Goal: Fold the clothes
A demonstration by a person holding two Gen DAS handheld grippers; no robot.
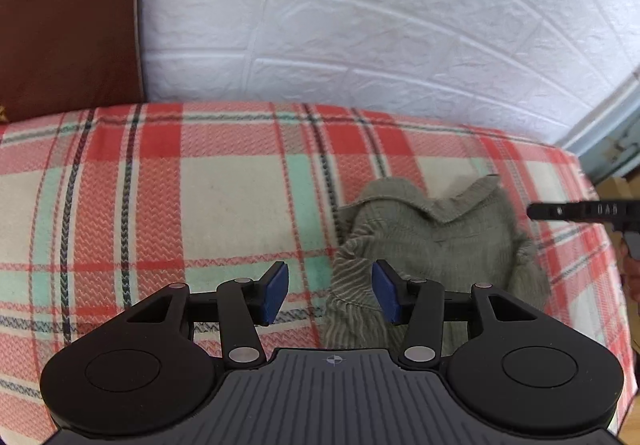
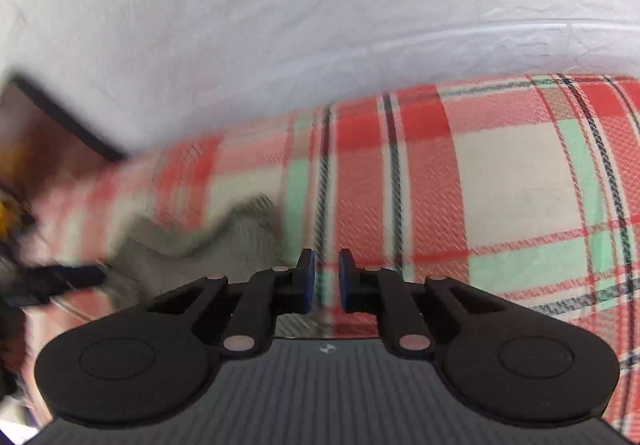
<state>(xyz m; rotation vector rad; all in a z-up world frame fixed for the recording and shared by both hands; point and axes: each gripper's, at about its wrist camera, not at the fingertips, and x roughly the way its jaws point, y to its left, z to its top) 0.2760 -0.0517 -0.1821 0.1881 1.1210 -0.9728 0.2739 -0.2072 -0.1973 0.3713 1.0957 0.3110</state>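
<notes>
Garment (image 1: 436, 245) crumpled on plaid blanket (image 1: 200, 185); left gripper (image 1: 330, 293) fingers released; right gripper (image 2: 327, 279) fingers narrowly parted, empty

black hand-held gripper (image 1: 330, 293), blue pads (image 1: 276, 295), silver pivot screws

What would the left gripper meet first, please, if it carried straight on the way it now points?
Probably the plaid blanket: between the open left gripper pads only blanket shows, with the crumpled grey-green garment just beside its right pad. Depth is hard to judge.
</notes>
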